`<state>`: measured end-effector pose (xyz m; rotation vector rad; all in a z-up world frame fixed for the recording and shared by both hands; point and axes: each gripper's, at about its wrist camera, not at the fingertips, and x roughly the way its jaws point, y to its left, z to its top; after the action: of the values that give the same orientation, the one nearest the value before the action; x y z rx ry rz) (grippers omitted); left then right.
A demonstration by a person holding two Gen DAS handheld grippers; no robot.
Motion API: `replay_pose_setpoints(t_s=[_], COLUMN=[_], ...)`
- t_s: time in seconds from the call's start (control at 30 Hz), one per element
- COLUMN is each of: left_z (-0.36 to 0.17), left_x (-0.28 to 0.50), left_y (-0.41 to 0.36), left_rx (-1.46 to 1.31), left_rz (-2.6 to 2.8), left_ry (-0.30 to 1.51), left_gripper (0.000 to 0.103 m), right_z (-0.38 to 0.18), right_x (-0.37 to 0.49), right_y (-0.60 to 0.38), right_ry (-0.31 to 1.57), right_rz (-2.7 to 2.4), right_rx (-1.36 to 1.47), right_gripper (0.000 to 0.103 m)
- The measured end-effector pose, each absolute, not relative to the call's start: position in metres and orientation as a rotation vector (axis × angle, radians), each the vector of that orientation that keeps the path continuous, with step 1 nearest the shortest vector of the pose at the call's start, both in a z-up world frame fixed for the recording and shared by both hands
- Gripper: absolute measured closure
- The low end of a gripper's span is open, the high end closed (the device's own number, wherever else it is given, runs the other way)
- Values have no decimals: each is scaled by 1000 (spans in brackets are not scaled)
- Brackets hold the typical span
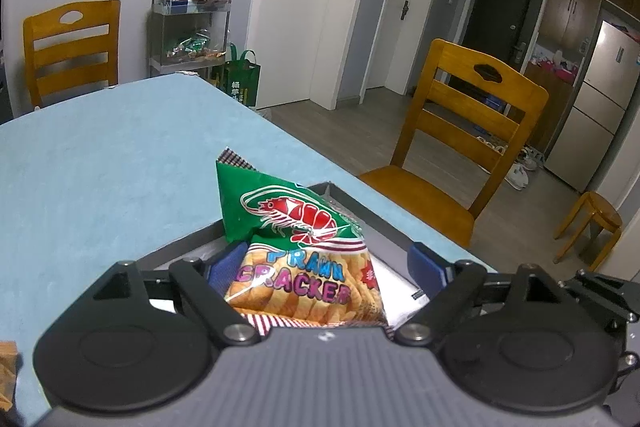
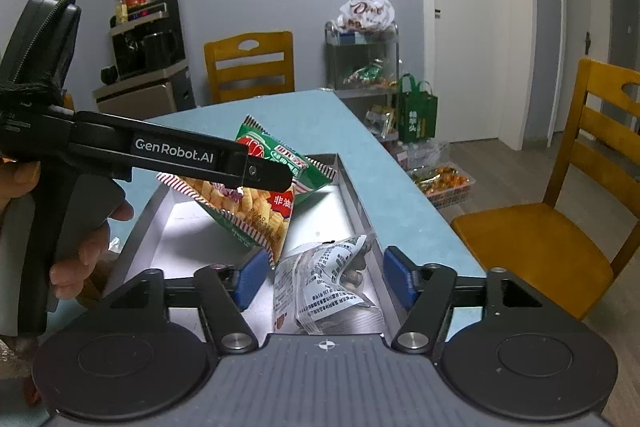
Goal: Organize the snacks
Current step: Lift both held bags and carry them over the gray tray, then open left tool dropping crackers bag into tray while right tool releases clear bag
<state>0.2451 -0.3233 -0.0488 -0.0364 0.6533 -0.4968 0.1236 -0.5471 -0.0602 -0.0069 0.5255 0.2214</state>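
Surface [image 2: 280, 107]: blue, carrying a grey tray [image 2: 352, 187]. 
Prawn cracker bag [image 1: 304, 259]: being placed, poised tilted over tray; release judged next. 
Clear packet [image 2: 324, 287]: lying in tray; contents unreadable. 
Left hand-held gripper [image 1: 326, 267]: fingers spread wide, grip unclear. 
Right hand-held gripper [image 2: 324, 277]: apart.

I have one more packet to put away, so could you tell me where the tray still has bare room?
The tray floor is bare along its left wall, beside the prawn crackers, and in a strip between them and the right wall. The near right corner is crowded by the clear packet. Outside, the blue table beyond the tray lies bare.
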Motion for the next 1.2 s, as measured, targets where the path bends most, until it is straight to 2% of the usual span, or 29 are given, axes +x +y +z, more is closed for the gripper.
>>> replay_pose_setpoints(t_s=[0.07, 0.2, 0.37, 1.2], left_z=[-46, -41, -36, -4], left_x=[241, 235, 229, 161], left_y=[-322, -315, -307, -242], left_rx=[-28, -31, -38, 9], left_rz=[-490, -483, -485, -484], left_ry=[647, 632, 625, 604], left_gripper=[16, 7, 6, 4], right_z=[-59, -56, -55, -40], right_x=[122, 121, 119, 99], right_y=[-547, -547, -545, -509], right_ry=[515, 506, 506, 505], right_rz=[222, 227, 238, 251], right_rx=[-3, -8, -11, -32], right_gripper=[27, 22, 13, 3])
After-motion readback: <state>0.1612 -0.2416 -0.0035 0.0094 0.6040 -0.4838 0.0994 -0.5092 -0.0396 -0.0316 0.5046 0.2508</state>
